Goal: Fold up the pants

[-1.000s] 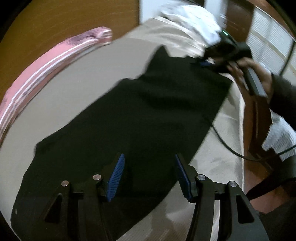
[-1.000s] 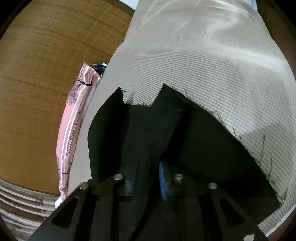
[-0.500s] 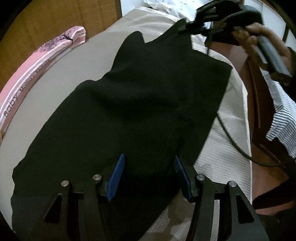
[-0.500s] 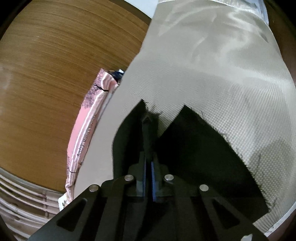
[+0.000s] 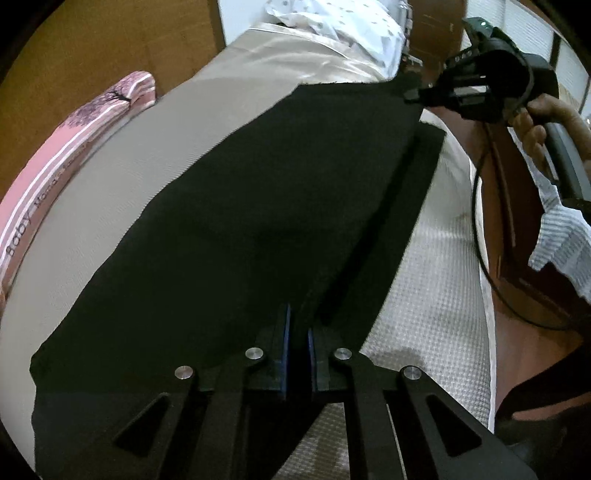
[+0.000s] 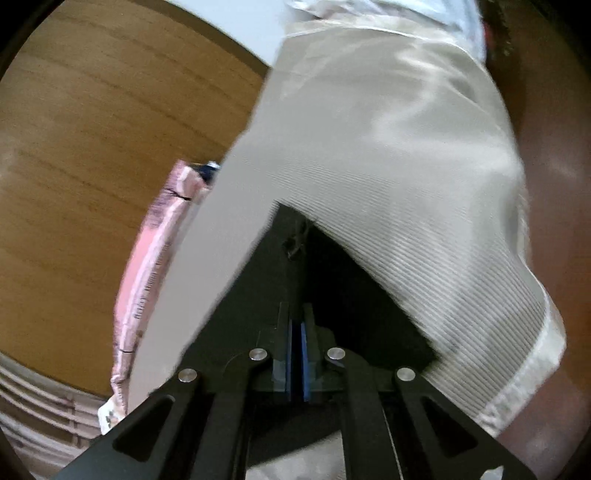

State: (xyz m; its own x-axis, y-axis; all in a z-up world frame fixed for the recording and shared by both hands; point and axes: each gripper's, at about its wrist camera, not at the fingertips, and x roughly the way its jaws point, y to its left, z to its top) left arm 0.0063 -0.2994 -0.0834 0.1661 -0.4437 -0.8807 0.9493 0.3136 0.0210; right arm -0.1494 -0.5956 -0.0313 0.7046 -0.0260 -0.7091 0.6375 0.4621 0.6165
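The black pants [image 5: 258, 206] are stretched out over a beige bed cover [image 5: 155, 155]. My left gripper [image 5: 298, 325] is shut on the near edge of the pants. My right gripper [image 5: 413, 96], seen at the far end in the left wrist view, pinches the far corner of the pants and holds it lifted. In the right wrist view my right gripper [image 6: 296, 325] is shut on the black pants [image 6: 332, 295], which hang taut from its blue pads above the bed cover [image 6: 388, 147].
A pink striped pillow [image 5: 66, 155] lies along the bed's left edge by a wooden wall [image 6: 92, 147]. White patterned bedding [image 5: 340, 29] is piled at the far end. A dark wooden bed frame [image 5: 509, 229] and a black cable [image 5: 480, 236] run along the right.
My left gripper has closed on the near edge of the pants. My right gripper has closed on the far corner and lifted it, pulling the fabric taut between the two.
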